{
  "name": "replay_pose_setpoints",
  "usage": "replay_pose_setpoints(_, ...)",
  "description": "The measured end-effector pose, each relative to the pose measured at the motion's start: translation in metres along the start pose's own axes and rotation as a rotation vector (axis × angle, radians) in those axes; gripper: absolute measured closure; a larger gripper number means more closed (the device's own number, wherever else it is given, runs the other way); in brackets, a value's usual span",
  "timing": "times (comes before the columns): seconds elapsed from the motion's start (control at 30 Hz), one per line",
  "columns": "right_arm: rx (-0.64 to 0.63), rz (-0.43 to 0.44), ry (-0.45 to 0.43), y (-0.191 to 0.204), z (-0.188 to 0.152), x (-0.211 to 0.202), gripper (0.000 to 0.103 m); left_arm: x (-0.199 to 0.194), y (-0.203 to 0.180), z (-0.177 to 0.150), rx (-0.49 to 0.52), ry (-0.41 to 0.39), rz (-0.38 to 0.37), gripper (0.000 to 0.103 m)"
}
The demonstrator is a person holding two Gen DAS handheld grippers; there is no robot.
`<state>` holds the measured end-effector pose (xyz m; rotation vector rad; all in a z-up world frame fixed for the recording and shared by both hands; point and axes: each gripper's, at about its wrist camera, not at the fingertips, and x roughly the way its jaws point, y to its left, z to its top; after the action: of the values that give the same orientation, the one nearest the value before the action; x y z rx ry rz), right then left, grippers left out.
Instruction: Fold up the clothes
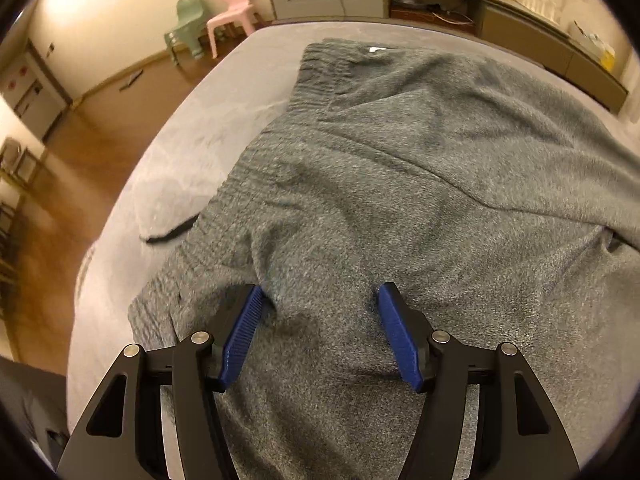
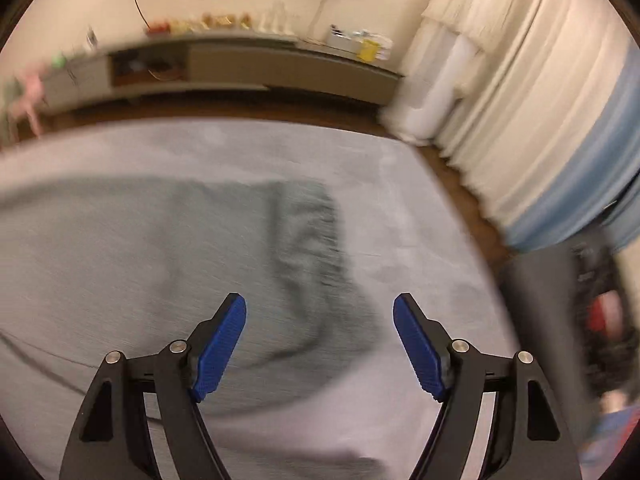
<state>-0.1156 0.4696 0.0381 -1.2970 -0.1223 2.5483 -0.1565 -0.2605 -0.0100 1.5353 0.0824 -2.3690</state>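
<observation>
Grey-green knitted wool sweater, spread across the pale grey bed directly beneath and ahead of our left tool, whose blue ribbed pads stand apart with a raised fold of knit between them, not yet pinched. Our right tool hangs likewise open and empty; a ribbed edge of the sweater, seemingly a cuff or hem, lies just ahead of its tips, blurred. We judge the step to be the approach to a fresh grasp, with part of the garment already lying doubled over the body. The next move calls for lowering each tool onto a firm edge, closing squarely on the fabric, then lifting both together.
</observation>
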Motion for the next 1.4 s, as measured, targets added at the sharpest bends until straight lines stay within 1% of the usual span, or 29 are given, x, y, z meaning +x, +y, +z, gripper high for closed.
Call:
replay_pose_setpoints(0.03, 0.017, 0.058, 0.039, 0.005, 0.0, 0.01, 0.027, 0.001, 0.004, -0.001, -0.014, -0.001, 0.003, 0.032)
replay_pose_setpoints(0.07, 0.035, 0.114, 0.078, 0.01, -0.001, 0.021, 0.027, 0.001, 0.009, -0.002, -0.036, 0.001, 0.004, 0.032)
replay_pose_setpoints(0.13, 0.04, 0.084, 0.164, 0.008, -0.011, 0.044, 0.027, -0.001, 0.013, -0.003, -0.065, 0.007, 0.007, 0.032)
replay_pose_setpoints(0.17, 0.029, 0.026, 0.212, 0.009, -0.016, 0.053, 0.031, -0.005, 0.013, -0.005, -0.07, 0.003, 0.015, 0.034)
replay_pose_setpoints(0.2, 0.03, 0.003, 0.199, 0.009, -0.015, 0.047, 0.033, -0.011, 0.013, -0.005, -0.071, -0.013, 0.02, 0.035)
replay_pose_setpoints(0.23, 0.013, -0.032, 0.172, 0.014, -0.009, 0.029, 0.034, -0.02, 0.014, -0.004, -0.072, -0.047, 0.006, 0.035)
replay_pose_setpoints(0.27, -0.003, -0.039, 0.13, 0.021, -0.002, 0.009, 0.034, -0.03, 0.016, -0.002, -0.074, -0.085, -0.015, 0.035)
replay_pose_setpoints(0.3, -0.014, -0.027, 0.065, 0.031, 0.006, -0.017, 0.034, -0.036, 0.019, 0.001, -0.083, -0.111, -0.043, 0.035)
replay_pose_setpoints(0.33, -0.017, 0.011, -0.011, 0.046, 0.014, -0.05, 0.033, -0.042, 0.022, 0.005, -0.095, -0.131, -0.074, 0.035)
replay_pose_setpoints(0.37, -0.042, 0.101, -0.054, 0.074, 0.02, -0.076, 0.032, -0.047, 0.026, 0.008, -0.106, -0.152, -0.104, 0.035)
replay_pose_setpoints(0.43, -0.091, 0.281, -0.138, 0.131, 0.031, -0.13, 0.03, -0.053, 0.027, 0.0, -0.146, -0.143, -0.181, 0.035)
replay_pose_setpoints(0.47, -0.117, 0.367, -0.143, 0.16, 0.028, -0.147, 0.029, -0.055, 0.025, -0.006, -0.165, -0.129, -0.215, 0.035)
replay_pose_setpoints(0.53, -0.198, 0.526, -0.121, 0.239, 0.041, -0.169, 0.029, -0.051, 0.024, -0.009, -0.172, -0.106, -0.249, 0.035)
replay_pose_setpoints(0.57, -0.239, 0.605, -0.109, 0.279, 0.047, -0.18, 0.029, -0.047, 0.022, -0.013, -0.159, -0.091, -0.26, 0.035)
replay_pose_setpoints(0.63, -0.333, 0.662, -0.087, 0.36, 0.06, -0.187, 0.029, -0.045, 0.014, -0.022, -0.102, -0.069, -0.257, 0.035)
replay_pose_setpoints(0.7, -0.435, 0.676, -0.059, 0.455, 0.079, -0.184, 0.029, -0.05, 0.008, -0.031, -0.062, -0.078, -0.247, 0.035)
replay_pose_setpoints(0.73, -0.452, 0.681, -0.042, 0.488, 0.077, -0.184, 0.029, -0.054, 0.007, -0.038, -0.041, -0.086, -0.24, 0.035)
replay_pose_setpoints(0.8, -0.489, 0.686, 0.023, 0.574, 0.08, -0.168, 0.029, -0.054, 0.013, -0.044, -0.012, -0.095, -0.225, 0.035)
replay_pose_setpoints(0.83, -0.498, 0.688, 0.043, 0.602, 0.08, -0.163, 0.029, -0.052, 0.018, -0.046, -0.006, -0.093, -0.222, 0.035)
replay_pose_setpoints(0.87, -0.508, 0.683, 0.073, 0.635, 0.081, -0.148, 0.029, -0.047, 0.022, -0.048, -0.005, -0.086, -0.224, 0.035)
replay_pose_setpoints(0.93, -0.503, 0.673, 0.104, 0.675, 0.074, -0.134, 0.029, -0.039, 0.029, -0.054, 0.012, -0.056, -0.24, 0.035)
replay_pose_setpoints(1.0, -0.487, 0.667, 0.13, 0.72, 0.071, -0.117, 0.029, -0.035, 0.03, -0.06, 0.049, -0.052, -0.245, 0.035)
replay_pose_setpoints(1.1, -0.462, 0.693, 0.174, 0.758, 0.066, -0.097, 0.029, -0.035, 0.028, -0.065, 0.108, -0.072, -0.243, 0.035)
replay_pose_setpoints(1.17, -0.479, 0.679, 0.196, 0.778, 0.059, -0.089, 0.029, -0.036, 0.027, -0.068, 0.131, -0.082, -0.244, 0.035)
replay_pose_setpoints(1.23, -0.533, 0.63, 0.202, 0.792, 0.051, -0.085, 0.03, -0.037, 0.028, -0.07, 0.146, -0.091, -0.25, 0.035)
replay_pose_setpoints(1.27, -0.571, 0.585, 0.181, 0.794, 0.048, -0.088, 0.043, -0.037, 0.029, -0.07, 0.152, -0.094, -0.253, 0.035)
replay_pose_setpoints(1.3, -0.609, 0.54, 0.161, 0.796, 0.044, -0.091, 0.066, -0.038, 0.03, -0.071, 0.156, -0.096, -0.257, 0.035)
replay_pose_setpoints(1.37, -0.652, 0.492, 0.128, 0.796, 0.041, -0.099, 0.068, -0.038, 0.032, -0.072, 0.156, -0.097, -0.265, 0.034)
replay_pose_setpoints(1.4, -0.673, 0.468, 0.112, 0.795, 0.04, -0.103, 0.071, -0.039, 0.034, -0.073, 0.154, -0.095, -0.269, 0.034)
